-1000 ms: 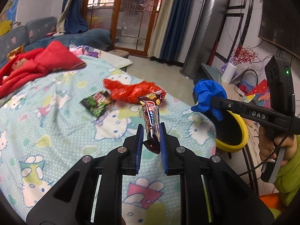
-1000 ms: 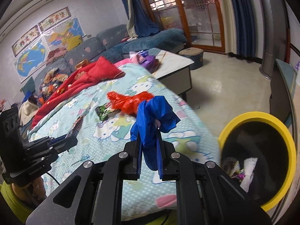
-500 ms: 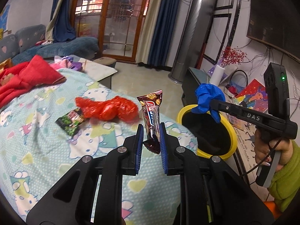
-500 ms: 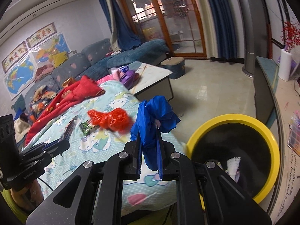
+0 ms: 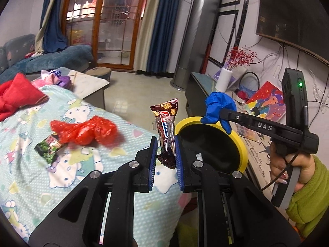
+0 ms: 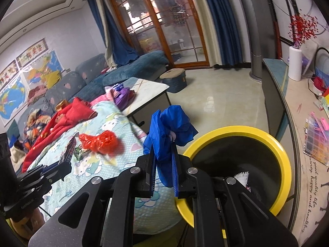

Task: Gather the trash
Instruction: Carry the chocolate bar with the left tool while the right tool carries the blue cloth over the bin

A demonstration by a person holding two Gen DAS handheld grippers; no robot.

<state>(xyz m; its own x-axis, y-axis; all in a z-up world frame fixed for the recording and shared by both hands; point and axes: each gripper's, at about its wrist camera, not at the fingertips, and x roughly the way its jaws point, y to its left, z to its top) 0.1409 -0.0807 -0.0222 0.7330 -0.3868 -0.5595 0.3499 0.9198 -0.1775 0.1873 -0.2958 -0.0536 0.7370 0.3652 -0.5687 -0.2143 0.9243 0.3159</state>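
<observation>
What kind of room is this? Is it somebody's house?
Most likely a home living room. There is a blue sofa along the wall, world maps pinned above it, and tall glass doors with blue curtains.

R gripper [image 6: 163, 160] clamps blue bag [image 6: 170, 123] just beside yellow-rimmed bin [image 6: 283, 154].

White capitals "DAS" run along the black side of the right gripper [image 5: 213, 111], at right of the left wrist view. Cursive words on the floor mat [image 6: 312, 177], at the right edge of the right wrist view, read partly "good quality life" and "honey and healthy." Red characters on the wall banner [image 6: 30, 51], upper left, are too small to read.
</observation>
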